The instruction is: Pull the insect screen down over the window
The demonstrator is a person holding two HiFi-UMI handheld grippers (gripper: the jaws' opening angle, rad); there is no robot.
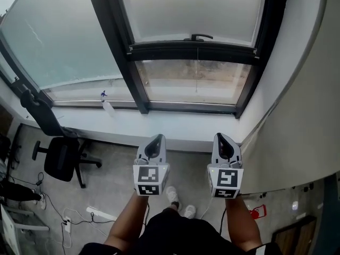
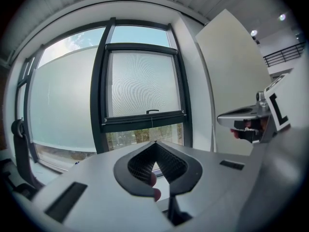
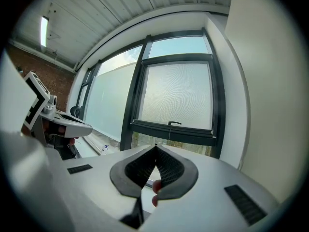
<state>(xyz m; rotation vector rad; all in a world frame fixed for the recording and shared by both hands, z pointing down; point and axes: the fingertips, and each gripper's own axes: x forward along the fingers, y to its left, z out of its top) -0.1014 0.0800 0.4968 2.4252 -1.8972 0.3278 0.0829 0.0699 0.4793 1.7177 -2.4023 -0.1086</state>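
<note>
Two closed grippers (image 1: 157, 138) (image 1: 221, 136) before insect screen (image 1: 194, 9)

The insect screen (image 1: 194, 9) is fine matt mesh; the window frame (image 1: 118, 47) around it, smooth dark metal; the floor (image 1: 114, 182) below the frame, dull grey.

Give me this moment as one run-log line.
left gripper: shut, empty | right gripper: shut, empty | insect screen: partly down | screen handle: untouched

No legible text; only square markers on left gripper (image 1: 157, 138) and right gripper (image 1: 220, 136).
</note>
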